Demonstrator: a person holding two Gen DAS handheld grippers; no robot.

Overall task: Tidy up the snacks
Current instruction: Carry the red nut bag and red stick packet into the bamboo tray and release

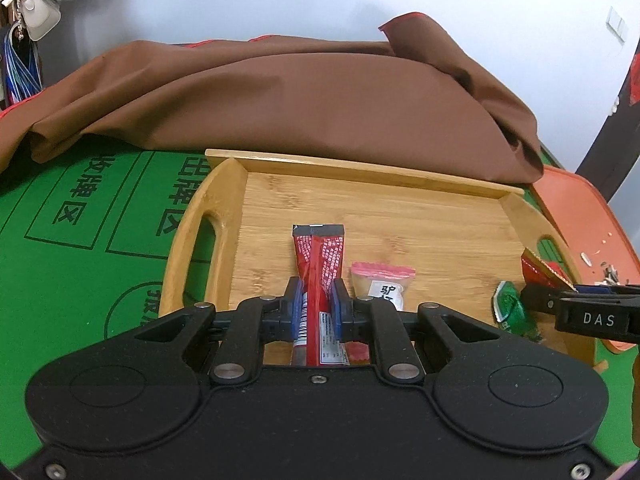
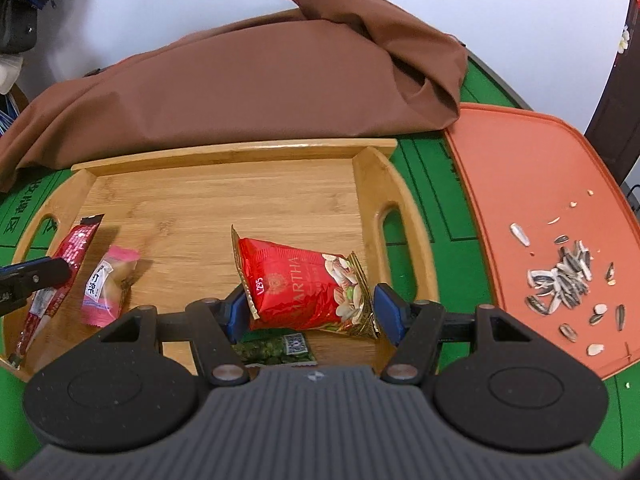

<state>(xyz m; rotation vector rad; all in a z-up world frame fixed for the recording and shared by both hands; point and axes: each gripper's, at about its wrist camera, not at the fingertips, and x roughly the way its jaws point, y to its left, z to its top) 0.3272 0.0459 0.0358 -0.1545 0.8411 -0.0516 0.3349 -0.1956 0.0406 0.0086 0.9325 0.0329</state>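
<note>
Red stick (image 1: 319,276) in left tool (image 1: 317,300)

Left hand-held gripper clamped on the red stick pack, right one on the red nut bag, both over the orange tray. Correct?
Not quite: both are over the wooden tray, not the orange tray, which holds only sunflower seed shells; the right wrist view shows it. Left hand-held gripper does clamp the red stick pack, right hand-held gripper the red nut bag.

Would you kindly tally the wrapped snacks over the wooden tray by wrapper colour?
Red: 2, the stick pack in the left gripper and the nut bag in the right gripper.
Pink: 1, pink candy.
Green: 1, green packet.
Total: 4.
</note>
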